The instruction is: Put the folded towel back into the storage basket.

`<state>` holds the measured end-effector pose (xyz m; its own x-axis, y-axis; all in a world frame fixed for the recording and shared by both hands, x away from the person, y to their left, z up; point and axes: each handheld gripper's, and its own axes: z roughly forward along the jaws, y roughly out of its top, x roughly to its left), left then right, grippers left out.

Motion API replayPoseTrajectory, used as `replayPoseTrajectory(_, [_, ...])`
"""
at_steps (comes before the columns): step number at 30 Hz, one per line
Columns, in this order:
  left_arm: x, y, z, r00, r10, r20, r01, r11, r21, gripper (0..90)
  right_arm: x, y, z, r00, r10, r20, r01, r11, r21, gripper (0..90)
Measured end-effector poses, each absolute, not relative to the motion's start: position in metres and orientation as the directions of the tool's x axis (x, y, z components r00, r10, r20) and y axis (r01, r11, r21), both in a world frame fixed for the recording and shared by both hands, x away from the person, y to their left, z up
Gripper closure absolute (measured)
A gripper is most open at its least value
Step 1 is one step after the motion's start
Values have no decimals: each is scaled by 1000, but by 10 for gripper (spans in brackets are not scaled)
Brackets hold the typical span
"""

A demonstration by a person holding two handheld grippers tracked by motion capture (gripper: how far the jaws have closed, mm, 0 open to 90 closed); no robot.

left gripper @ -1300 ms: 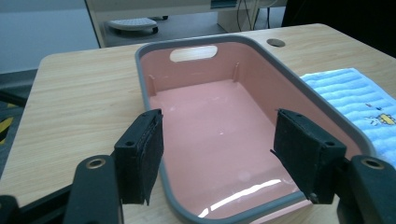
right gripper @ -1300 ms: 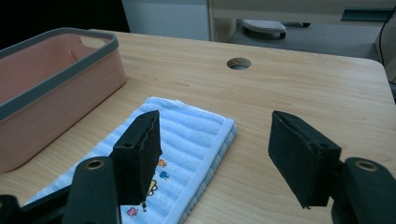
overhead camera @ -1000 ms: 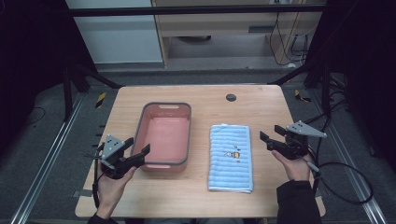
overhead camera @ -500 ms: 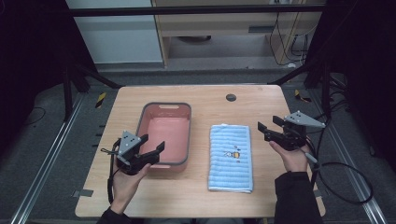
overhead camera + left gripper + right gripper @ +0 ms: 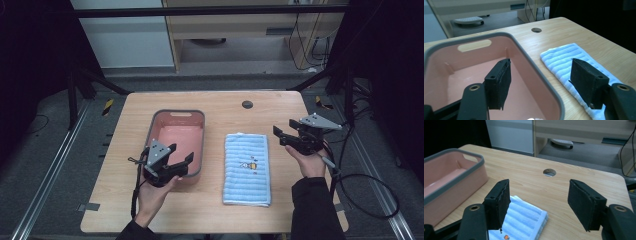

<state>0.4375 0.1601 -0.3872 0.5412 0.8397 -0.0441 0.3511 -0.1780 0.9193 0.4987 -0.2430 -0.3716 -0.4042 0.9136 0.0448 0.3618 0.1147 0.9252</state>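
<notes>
The left gripper [image 5: 181,161] has its jaws spread wide with nothing between them. It hangs over the near right corner of the pink tub [image 5: 176,116]. In the left gripper view [image 5: 541,82] one jaw stands above the tub's [image 5: 446,45] floor and the other above the towel [image 5: 564,57], so the tub's grey right rim runs up through the gap between them. The towel lies flat just past that rim, on the wooden table [image 5: 579,32], with a strip of bare wood between towel and tub.

The right gripper [image 5: 282,136] is also spread wide and empty. It is held in the air off the towel's [image 5: 247,170] far right corner and points toward the middle of the table [image 5: 125,150]. In the right gripper view [image 5: 537,205] the towel's [image 5: 524,216] far end lies below and just ahead of the jaw on the picture's left. The tub [image 5: 454,177] stands farther off on that side. Straight ahead between the jaws, well beyond the towel, is a round hole [image 5: 549,172] in the table top [image 5: 586,177]. In the high view the same hole [image 5: 247,104] sits past the towel toward the far edge.
</notes>
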Motion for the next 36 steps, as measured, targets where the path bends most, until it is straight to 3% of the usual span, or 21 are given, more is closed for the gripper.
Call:
replayPoseTrajectory(18, [436, 106, -405, 605, 796, -29, 354, -236, 905, 359, 519, -240, -386, -396, 917, 37, 378, 126, 917, 425])
replayPoseTrajectory(36, [433, 74, -431, 642, 766, -6, 371, -305, 877, 433, 534, -238, -406, -400, 916, 41, 417, 142, 898, 442])
